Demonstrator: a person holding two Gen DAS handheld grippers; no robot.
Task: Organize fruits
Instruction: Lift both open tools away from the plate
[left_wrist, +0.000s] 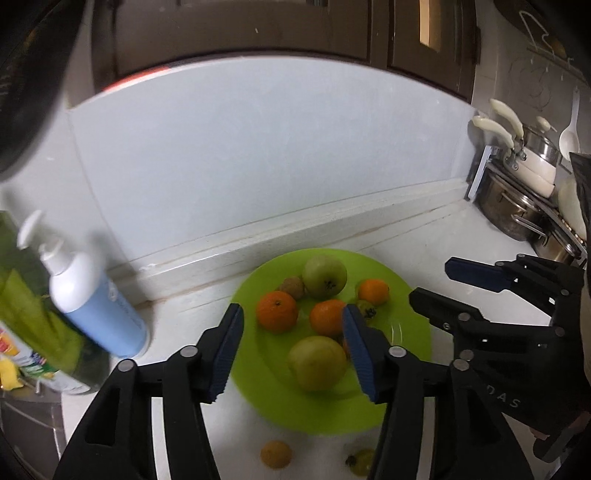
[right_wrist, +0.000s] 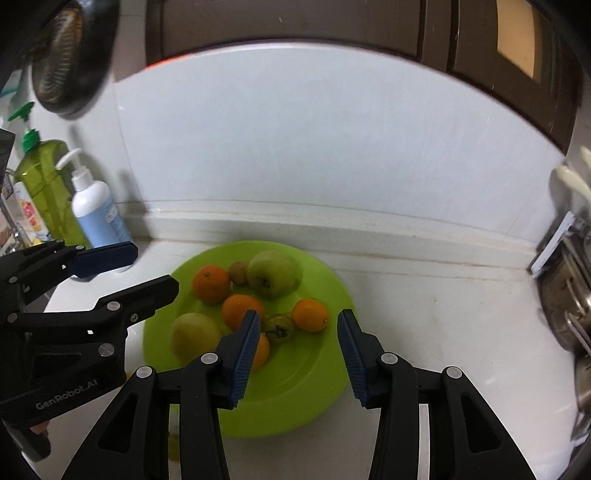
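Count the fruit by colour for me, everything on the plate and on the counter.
Orange fruit: 5
Green fruit: 4
Brown fruit: 1
Total: 10, with 8 on the plate and 2 on the counter.

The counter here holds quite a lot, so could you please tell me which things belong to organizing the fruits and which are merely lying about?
Belongs to the job:
- green plate
- fruits on it: oranges, green apples
- small orange fruit on the counter, off the plate

Lying about:
- white pump bottle
- green soap bottle
- steel pots
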